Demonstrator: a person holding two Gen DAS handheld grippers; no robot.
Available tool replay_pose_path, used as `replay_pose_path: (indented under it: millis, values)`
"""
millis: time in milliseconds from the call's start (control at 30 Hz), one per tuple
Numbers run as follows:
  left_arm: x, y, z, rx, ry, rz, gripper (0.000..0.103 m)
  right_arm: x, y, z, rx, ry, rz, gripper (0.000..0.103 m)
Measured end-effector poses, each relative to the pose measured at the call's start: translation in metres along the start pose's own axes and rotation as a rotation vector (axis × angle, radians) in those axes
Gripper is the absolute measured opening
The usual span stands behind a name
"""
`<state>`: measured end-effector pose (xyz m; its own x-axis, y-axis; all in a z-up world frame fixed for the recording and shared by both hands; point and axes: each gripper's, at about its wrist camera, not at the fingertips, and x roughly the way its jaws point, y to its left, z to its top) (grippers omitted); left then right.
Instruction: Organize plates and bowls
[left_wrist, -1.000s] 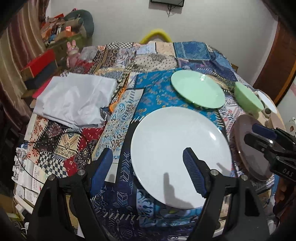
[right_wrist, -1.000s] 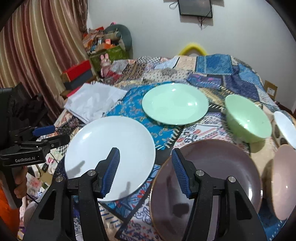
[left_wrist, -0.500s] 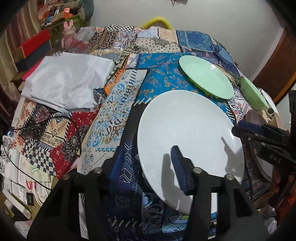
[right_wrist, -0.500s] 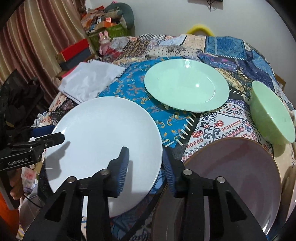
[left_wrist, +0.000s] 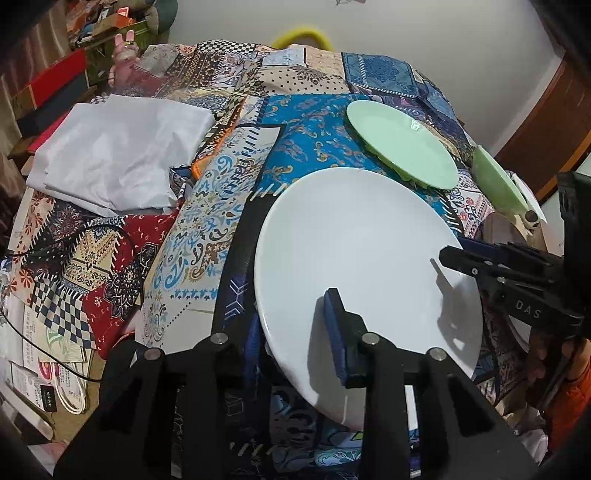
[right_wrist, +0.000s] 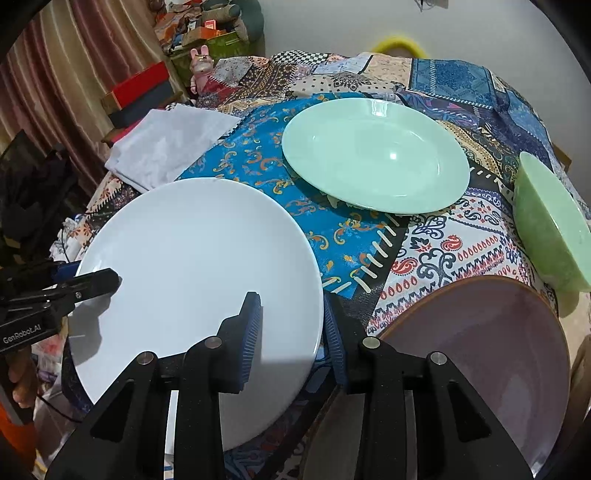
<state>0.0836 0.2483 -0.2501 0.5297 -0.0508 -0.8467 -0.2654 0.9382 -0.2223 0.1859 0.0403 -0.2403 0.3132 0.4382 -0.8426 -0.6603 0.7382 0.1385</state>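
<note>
On the patchwork-covered table (right_wrist: 436, 254) lies the white plate (right_wrist: 192, 266), its near rim pinched by both claws: the left claw (left_wrist: 295, 332) at one side, the right claw (right_wrist: 291, 325) at the other. Both have just been closing onto that rim from wide open. Beyond sit the green plate (right_wrist: 373, 155) and green bowl (right_wrist: 550, 225).

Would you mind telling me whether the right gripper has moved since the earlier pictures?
Yes. The right gripper has come down and leftward from the brown plate, closing onto the white plate's rim.
</note>
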Motion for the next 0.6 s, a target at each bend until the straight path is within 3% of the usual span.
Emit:
replay_pose_path:
  millis: [267,600]
  values:
    - [-0.002,0.017,0.002,-0.041,0.012,-0.005,0.033,0.000,0.008,-0.002,-0.013,-0.003,0.033,0.032]
    - [-0.002,0.011,-0.011,-0.043,0.020,-0.028,0.037,0.005,0.011,-0.007,-0.031,0.007,0.030,0.032]
